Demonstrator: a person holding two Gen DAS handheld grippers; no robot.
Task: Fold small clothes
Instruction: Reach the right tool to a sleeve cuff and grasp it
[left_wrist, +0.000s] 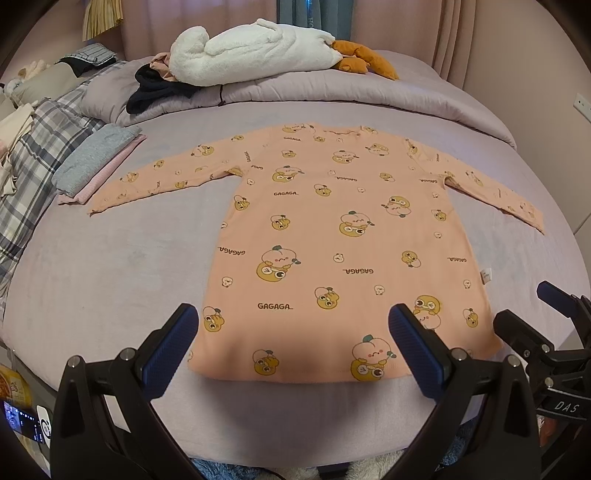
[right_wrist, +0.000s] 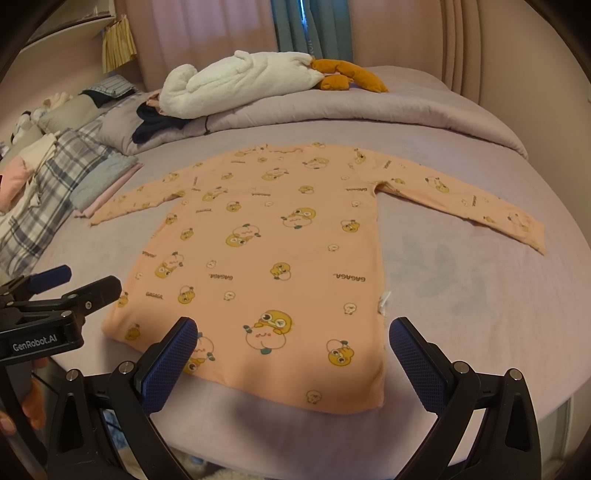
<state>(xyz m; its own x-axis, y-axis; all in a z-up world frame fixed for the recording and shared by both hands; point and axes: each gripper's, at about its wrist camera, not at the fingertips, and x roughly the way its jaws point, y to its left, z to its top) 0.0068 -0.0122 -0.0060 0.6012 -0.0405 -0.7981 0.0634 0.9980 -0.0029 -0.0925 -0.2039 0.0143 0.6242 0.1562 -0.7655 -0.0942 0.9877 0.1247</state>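
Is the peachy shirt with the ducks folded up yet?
Not yet. The shirt lies spread flat on the bed, both sleeves stretched out sideways, and both tongs are open, holding nothing.

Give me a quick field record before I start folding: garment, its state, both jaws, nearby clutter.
garment: peach long-sleeve top with cartoon print
state: flat on the bed, both sleeves spread out, unfolded
left gripper: jaws open, above the hem, holding nothing
right gripper: jaws open, above the hem, holding nothing
clutter: folded stack by the left sleeve; white plush on the duvet

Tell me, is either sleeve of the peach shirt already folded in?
No, both sleeves of the peach shirt lie spread flat on the bed.
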